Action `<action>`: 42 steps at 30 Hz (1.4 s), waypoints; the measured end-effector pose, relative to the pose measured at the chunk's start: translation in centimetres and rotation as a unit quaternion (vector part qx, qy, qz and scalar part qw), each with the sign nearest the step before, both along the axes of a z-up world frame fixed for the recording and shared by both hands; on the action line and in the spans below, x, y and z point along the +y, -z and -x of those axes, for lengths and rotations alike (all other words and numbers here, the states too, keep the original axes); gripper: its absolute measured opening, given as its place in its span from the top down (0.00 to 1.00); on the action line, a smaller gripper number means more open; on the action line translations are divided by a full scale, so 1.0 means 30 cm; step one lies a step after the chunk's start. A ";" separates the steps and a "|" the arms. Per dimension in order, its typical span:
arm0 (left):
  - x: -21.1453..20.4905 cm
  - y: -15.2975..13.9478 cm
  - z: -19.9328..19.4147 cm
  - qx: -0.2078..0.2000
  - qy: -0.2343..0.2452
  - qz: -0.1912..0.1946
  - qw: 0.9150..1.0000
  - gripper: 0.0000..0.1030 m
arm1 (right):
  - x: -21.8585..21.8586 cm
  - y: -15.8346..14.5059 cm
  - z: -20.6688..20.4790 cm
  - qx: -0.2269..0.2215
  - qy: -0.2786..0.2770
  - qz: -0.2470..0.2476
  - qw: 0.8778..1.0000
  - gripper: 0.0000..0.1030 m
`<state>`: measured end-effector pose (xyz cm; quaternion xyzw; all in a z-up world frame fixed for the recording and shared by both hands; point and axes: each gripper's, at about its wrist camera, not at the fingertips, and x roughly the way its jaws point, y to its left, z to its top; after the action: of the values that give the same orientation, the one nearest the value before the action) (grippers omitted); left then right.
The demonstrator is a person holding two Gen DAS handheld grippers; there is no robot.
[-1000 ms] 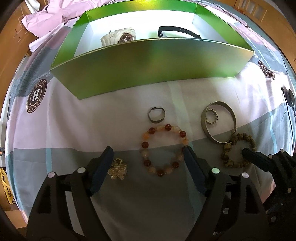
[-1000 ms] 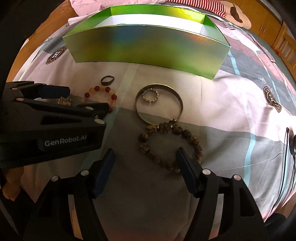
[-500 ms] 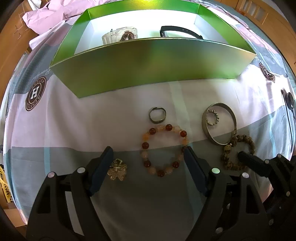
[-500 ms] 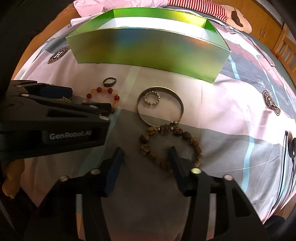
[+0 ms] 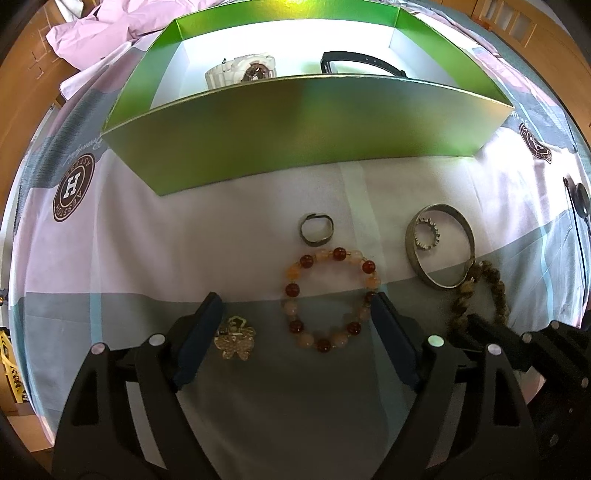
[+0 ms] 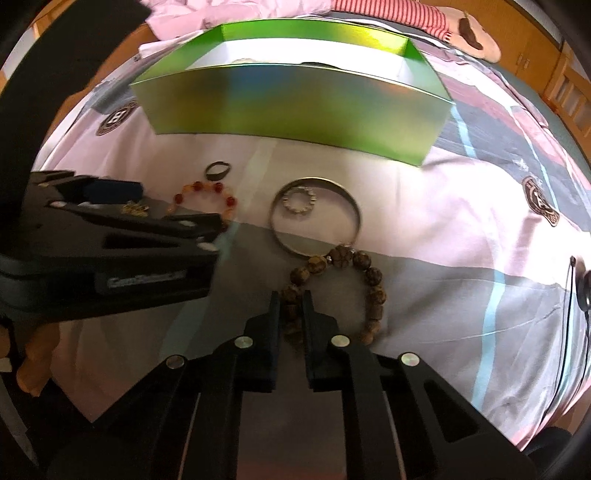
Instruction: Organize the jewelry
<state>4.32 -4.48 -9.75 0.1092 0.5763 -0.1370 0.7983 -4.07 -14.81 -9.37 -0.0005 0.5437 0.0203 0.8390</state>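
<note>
My right gripper (image 6: 291,314) is shut on the left side of a brown bead bracelet (image 6: 371,280), which still lies on the bedspread; it also shows in the left wrist view (image 5: 480,291). My left gripper (image 5: 295,325) is open and empty, its jaws standing either side of a red and orange bead bracelet (image 5: 328,299) and a gold butterfly clip (image 5: 234,341). A small dark ring (image 5: 317,233), a silver bangle (image 5: 439,245) and a small sparkly ring (image 5: 427,236) inside it lie nearby. A green box (image 5: 314,122) holds a white watch (image 5: 243,70) and a black band (image 5: 362,61).
The jewelry lies on a pink and grey bedspread (image 5: 147,240) with round logos. Crumpled pink cloth (image 5: 110,26) lies behind the box. A black cable (image 6: 576,280) runs along the right edge. Wooden furniture surrounds the bed.
My right gripper has closed from wide open onto the brown bead bracelet. The left gripper has stayed open and nearly still.
</note>
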 end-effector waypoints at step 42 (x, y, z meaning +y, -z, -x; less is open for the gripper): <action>-0.030 0.021 0.003 -0.018 0.016 -0.003 1.000 0.20 | -0.001 0.014 -0.017 0.003 -0.004 0.000 1.000 0.60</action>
<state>4.23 -5.38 -10.39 0.1238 0.5601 -0.1461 0.8060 -3.57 -14.84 -9.80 -0.0029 0.5458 0.0234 0.8376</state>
